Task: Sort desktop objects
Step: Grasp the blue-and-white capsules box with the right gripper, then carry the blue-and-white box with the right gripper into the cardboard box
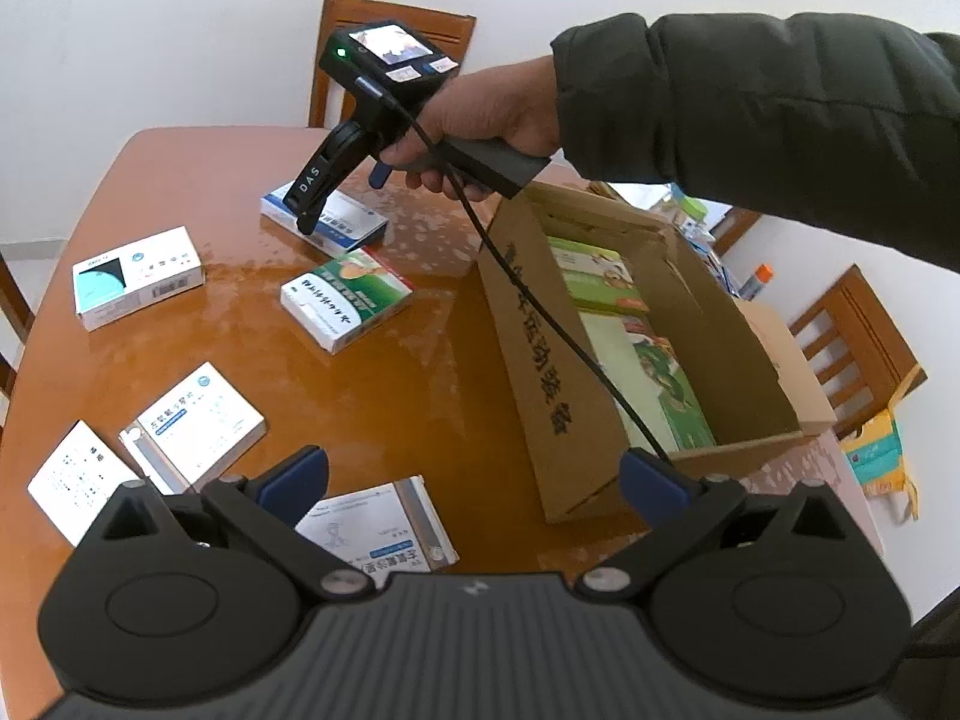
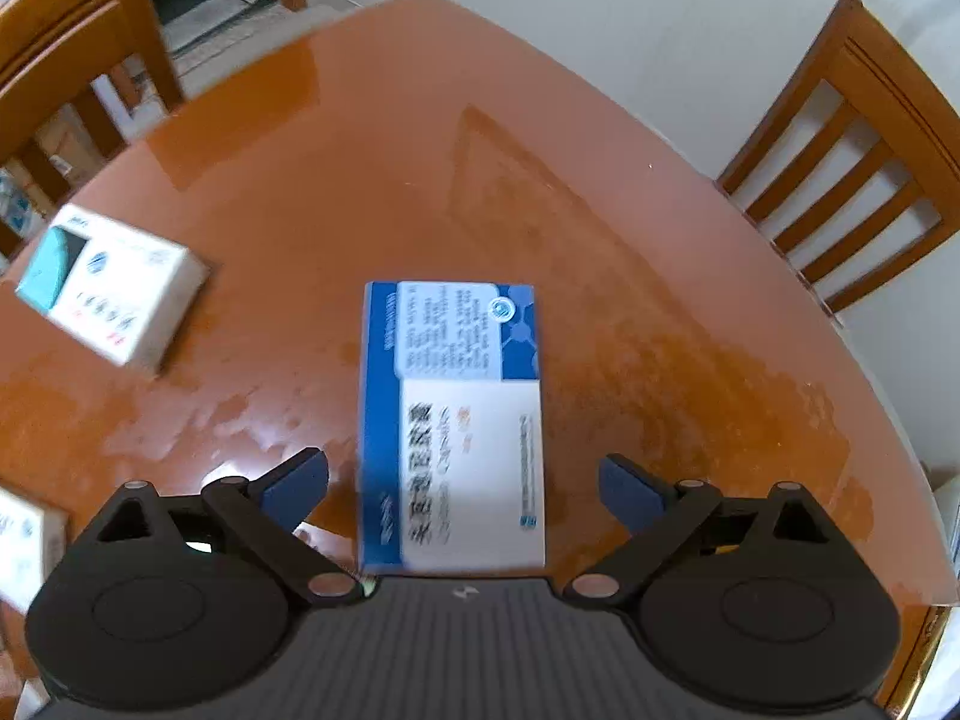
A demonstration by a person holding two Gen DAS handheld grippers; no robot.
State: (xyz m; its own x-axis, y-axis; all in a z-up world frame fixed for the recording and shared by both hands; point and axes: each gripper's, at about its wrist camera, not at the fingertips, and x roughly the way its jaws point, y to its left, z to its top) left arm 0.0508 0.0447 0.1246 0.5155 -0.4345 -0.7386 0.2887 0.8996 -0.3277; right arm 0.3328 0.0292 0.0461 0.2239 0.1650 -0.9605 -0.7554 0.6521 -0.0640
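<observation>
A blue-and-white medicine box lies flat on the orange table, between the spread fingers of my right gripper, which is open and does not touch it. In the left wrist view the same blue box sits under the right gripper, held by a hand in a dark sleeve. My left gripper hovers open over the near table. A green-and-white box lies mid-table. The open cardboard box on the right holds green packs.
Several white boxes lie on the left: one with a teal patch, two near my left fingers, one below them. Wooden chairs stand around the table. A black cable hangs over the cardboard box.
</observation>
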